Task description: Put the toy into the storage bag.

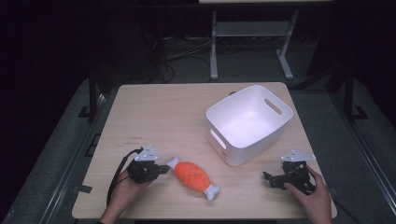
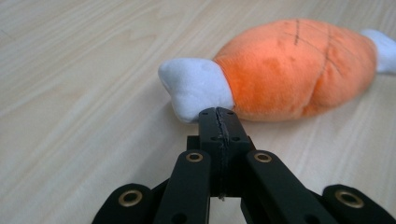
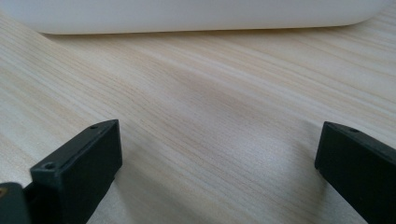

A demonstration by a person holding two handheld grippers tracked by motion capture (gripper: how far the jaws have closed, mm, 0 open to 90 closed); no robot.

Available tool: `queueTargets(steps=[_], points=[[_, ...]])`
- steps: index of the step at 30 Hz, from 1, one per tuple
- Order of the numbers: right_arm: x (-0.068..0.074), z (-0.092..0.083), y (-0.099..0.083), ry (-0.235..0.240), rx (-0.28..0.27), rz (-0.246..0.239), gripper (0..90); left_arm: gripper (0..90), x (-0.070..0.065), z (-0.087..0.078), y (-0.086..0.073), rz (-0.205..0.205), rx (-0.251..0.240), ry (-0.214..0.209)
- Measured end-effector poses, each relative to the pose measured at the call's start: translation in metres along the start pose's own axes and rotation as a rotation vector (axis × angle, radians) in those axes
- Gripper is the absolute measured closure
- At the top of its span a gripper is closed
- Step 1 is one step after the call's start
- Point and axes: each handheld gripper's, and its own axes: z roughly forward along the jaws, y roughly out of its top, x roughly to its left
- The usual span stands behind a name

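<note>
Standing over a light wooden table [image 1: 187, 107], I see the biggest thing on it is a white bin [image 1: 250, 123] with cut-out handles, sitting toward two o'clock from the table's middle. Next in size is an orange plush drumstick [image 1: 192, 176] with white ends, lying at about six o'clock near the front edge, tilted so one white knob points to ten o'clock. The left gripper [image 1: 164, 169] sits at nine o'clock of the toy, jaws pressed together on nothing, tips right up against that near white knob. The right gripper [image 1: 267, 178] rests at four o'clock on the table, below the bin, jaws spread wide with bare wood between them.
</note>
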Motion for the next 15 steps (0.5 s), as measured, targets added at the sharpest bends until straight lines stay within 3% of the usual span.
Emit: queueTargets(steps=[15], points=[[0.000,0.000,0.000,-0.002,-0.001,0.001,0.2,89.5,0.008,0.022,0.030,0.034,0.002,0.023]])
